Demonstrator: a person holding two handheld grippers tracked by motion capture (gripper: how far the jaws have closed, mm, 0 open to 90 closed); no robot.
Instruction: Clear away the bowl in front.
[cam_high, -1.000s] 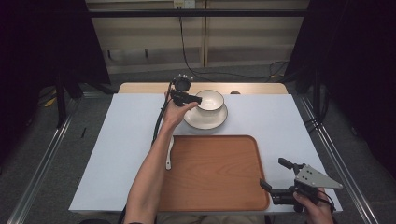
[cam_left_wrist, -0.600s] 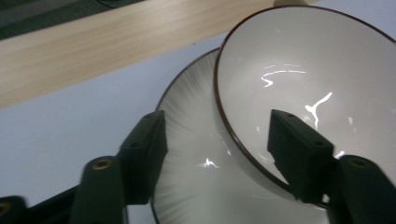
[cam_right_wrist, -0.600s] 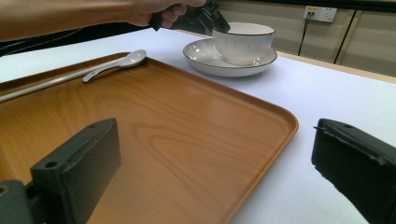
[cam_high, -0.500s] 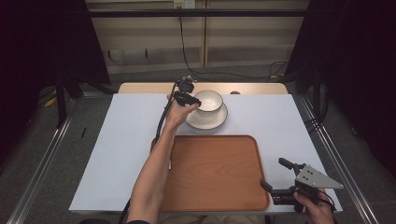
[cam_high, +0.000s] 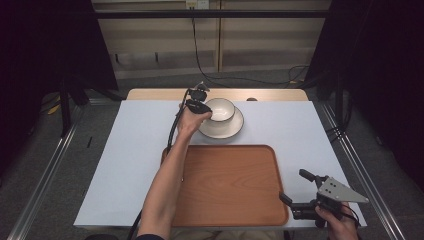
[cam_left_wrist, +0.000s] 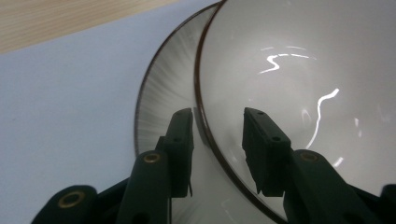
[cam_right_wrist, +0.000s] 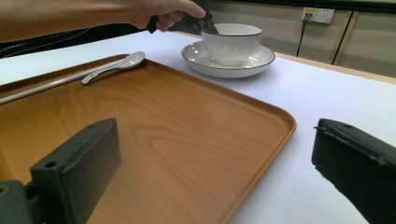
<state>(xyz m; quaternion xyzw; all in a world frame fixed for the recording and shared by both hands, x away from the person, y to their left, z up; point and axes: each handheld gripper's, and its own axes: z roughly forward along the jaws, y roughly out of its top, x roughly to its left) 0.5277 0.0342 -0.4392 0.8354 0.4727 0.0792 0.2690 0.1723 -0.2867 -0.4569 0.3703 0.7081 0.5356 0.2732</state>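
Observation:
A white bowl (cam_high: 220, 109) with a dark rim stands on a white plate (cam_high: 235, 129) at the far middle of the table. My left gripper (cam_high: 208, 113) reaches over the bowl's left edge. In the left gripper view the bowl (cam_left_wrist: 303, 70) has its rim between my left gripper's (cam_left_wrist: 217, 114) jaws, one outside over the plate (cam_left_wrist: 168, 88), one inside. The jaws have just been closing, and a gap still shows at the inner pad. My right gripper (cam_high: 292, 185) rests open at the wooden tray's (cam_high: 235, 185) near right corner, nothing between its jaws (cam_right_wrist: 217, 128).
A white spoon (cam_right_wrist: 116, 65) lies on the tray's (cam_right_wrist: 187, 140) far left edge, beside the person's forearm. A pale sheet (cam_high: 300, 135) covers the table, with a bare wooden strip (cam_high: 270, 94) along its far edge. Cables hang beyond the table.
The left hand has edged right onto the bowl's rim and its jaws have narrowed around it. The right gripper has stayed put.

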